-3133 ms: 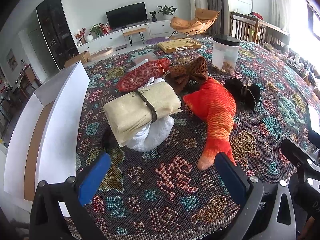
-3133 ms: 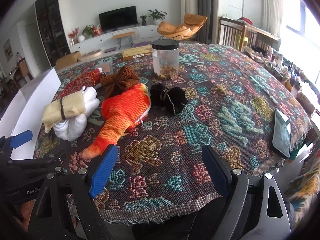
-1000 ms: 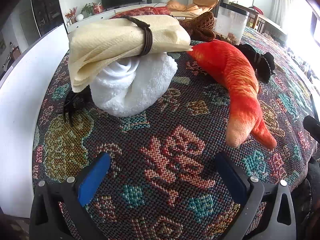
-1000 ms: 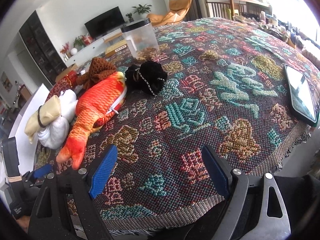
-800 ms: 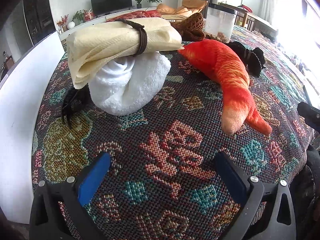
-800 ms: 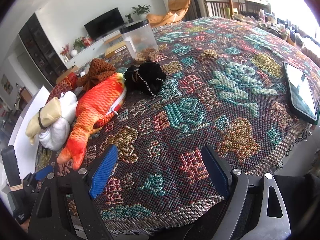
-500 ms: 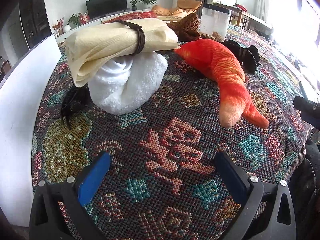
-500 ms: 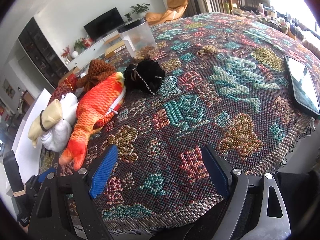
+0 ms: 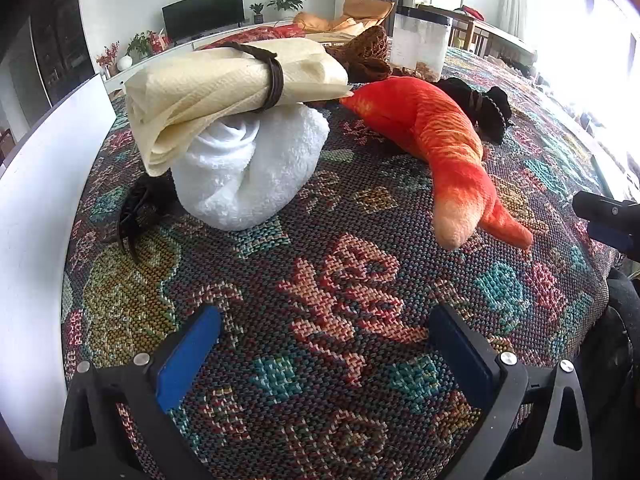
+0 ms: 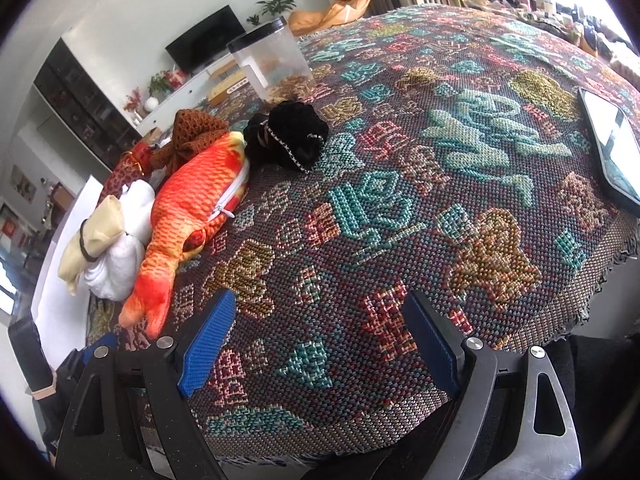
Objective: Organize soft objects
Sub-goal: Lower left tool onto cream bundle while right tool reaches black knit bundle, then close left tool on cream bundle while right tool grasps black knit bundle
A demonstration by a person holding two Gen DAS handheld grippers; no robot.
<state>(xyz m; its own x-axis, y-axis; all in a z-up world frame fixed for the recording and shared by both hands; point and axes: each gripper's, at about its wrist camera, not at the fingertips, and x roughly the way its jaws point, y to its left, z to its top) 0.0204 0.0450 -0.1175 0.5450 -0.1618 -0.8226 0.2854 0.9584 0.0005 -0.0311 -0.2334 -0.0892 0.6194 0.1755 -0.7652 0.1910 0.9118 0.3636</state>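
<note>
A cream cloth roll [image 9: 228, 80] bound by a brown band rests on a rolled white towel [image 9: 248, 172] on the patterned tablecloth. To their right lies an orange plush fish [image 9: 436, 136], tail toward me, with a black scrunchie [image 9: 480, 104] and a brown knitted bow [image 9: 368, 52] behind it. My left gripper [image 9: 324, 344] hovers open just short of the towel, nothing between its fingers. In the right wrist view the plush fish [image 10: 192, 212], black scrunchie [image 10: 288, 140] and cloth roll [image 10: 96, 232] sit far left; my right gripper [image 10: 320, 332] is open and empty near the table's front edge.
A white box wall [image 9: 36, 184] borders the table's left side. A dark hair claw [image 9: 136, 212] lies beside the towel. A clear jar with a black lid [image 10: 272, 64] stands behind the soft items. A phone [image 10: 608, 144] lies near the right edge.
The left gripper has closed in low on the towel and cloth roll since three seconds ago, easing slightly over the last second. The right gripper has tilted and shifted right.
</note>
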